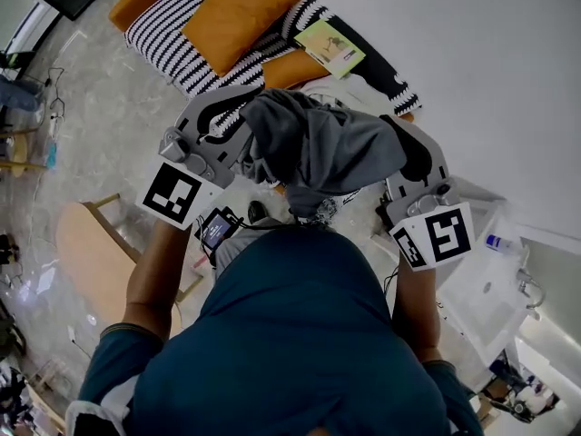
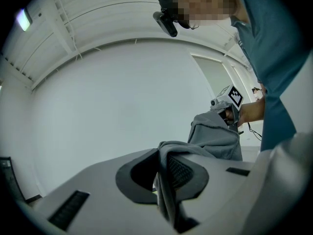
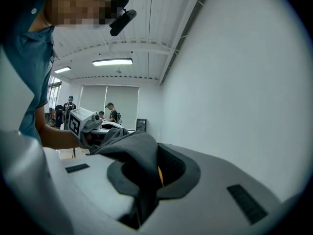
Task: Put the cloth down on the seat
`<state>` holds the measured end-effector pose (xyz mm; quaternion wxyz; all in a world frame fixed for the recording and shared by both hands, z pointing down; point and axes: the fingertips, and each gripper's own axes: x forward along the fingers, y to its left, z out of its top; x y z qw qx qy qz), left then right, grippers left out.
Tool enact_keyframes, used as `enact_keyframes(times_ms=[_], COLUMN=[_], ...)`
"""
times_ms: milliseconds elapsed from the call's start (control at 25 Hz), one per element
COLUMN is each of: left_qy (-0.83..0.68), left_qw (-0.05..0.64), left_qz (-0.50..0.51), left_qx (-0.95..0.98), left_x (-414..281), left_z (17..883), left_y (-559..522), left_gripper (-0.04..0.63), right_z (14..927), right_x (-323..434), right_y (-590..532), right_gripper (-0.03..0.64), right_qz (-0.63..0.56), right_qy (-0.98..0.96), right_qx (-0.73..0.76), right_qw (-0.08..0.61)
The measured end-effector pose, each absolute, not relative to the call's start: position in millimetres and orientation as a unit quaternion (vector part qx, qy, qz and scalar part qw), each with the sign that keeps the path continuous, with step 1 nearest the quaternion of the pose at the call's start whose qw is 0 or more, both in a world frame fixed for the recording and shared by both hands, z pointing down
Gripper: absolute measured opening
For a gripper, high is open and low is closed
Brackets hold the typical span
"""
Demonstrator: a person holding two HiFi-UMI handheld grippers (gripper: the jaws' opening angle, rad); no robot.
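While I look down through the head view, the grey cloth (image 1: 318, 143) hangs bunched between my two tools, in front of my teal shirt, and it isn't on the seat; the striped sofa (image 1: 168, 34) with its orange cushion (image 1: 238, 9) and a green booklet (image 1: 329, 46) sits apart from it, further up the picture. The left gripper (image 1: 234, 121) has one end of the cloth, the right gripper (image 1: 399, 139) has the other, and a light wooden table (image 1: 86, 243) shows off to my left on the pale floor. Over to the left gripper view: jaws clamped together on a fold of cloth (image 2: 168, 175), fabric pinched tight between the dark pads, the rest draping across to the other tool in the distance, plain white wall behind. Now the right gripper view: same story, jaws clenched on a thick fold (image 3: 134, 155), cloth running off towards the marker cube (image 3: 73, 124) on my left tool.
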<state>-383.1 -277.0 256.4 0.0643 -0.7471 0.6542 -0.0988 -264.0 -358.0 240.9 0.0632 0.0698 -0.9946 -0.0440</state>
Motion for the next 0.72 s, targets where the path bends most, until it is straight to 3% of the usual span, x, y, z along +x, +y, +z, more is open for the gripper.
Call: enact_keyframes(times_ms=[720], left_qy=[0.665], left_qw=[0.045], left_qz=[-0.133], left_qx=[-0.734], left_x=[-350], left_z=[268], left_y=[-367], left_gripper=[0.025], right_z=[262], right_x=[-224], right_y=[-453], right_gripper=[0.032], right_qz=[-0.019], right_qy=[-0.997], right_qx=[0.063], right_qw=[0.034])
